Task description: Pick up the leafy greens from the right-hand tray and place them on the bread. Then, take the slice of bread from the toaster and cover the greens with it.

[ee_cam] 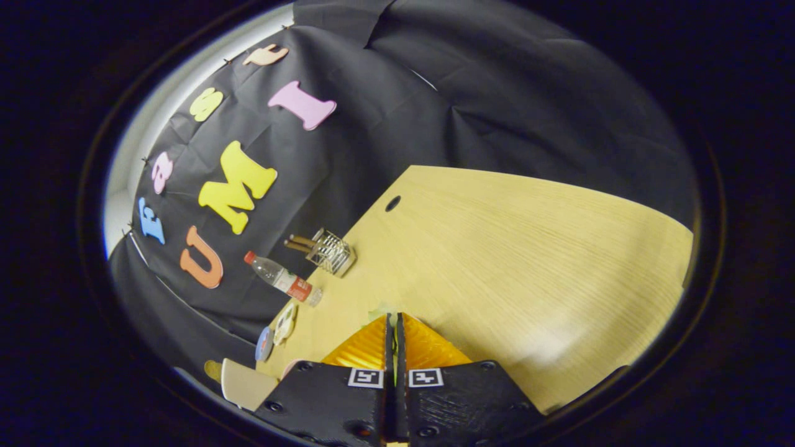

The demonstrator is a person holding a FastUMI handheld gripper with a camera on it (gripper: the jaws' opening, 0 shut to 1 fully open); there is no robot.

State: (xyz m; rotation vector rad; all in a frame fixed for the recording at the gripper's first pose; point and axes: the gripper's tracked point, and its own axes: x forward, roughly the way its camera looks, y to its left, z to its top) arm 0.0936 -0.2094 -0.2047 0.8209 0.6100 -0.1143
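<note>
- The wooden table [528, 261] spreads wide beyond the fingers, tilted in the gripper view, with a small dark hole [392, 203] near its far edge.
- The gripper [394, 326] has its two fingers pressed close together, leaving just a thin slit; a pale green sliver of the leafy greens [384, 308] peeks out at the fingertips and shows again as a thin green line in the slit, so the fingers seem to pinch it.
- A plastic bottle [282, 279] with a red cap stands at the table's edge, left of the fingers and beyond them.
- A wire-mesh holder [332, 251] with brown sticks in it stands just beyond the bottle.
- A pale board-like piece [245, 385] shows beside the gripper's left finger; what it is cannot be told.
- Two small round items [276, 332] lie at the table edge, near the bottle.
</note>
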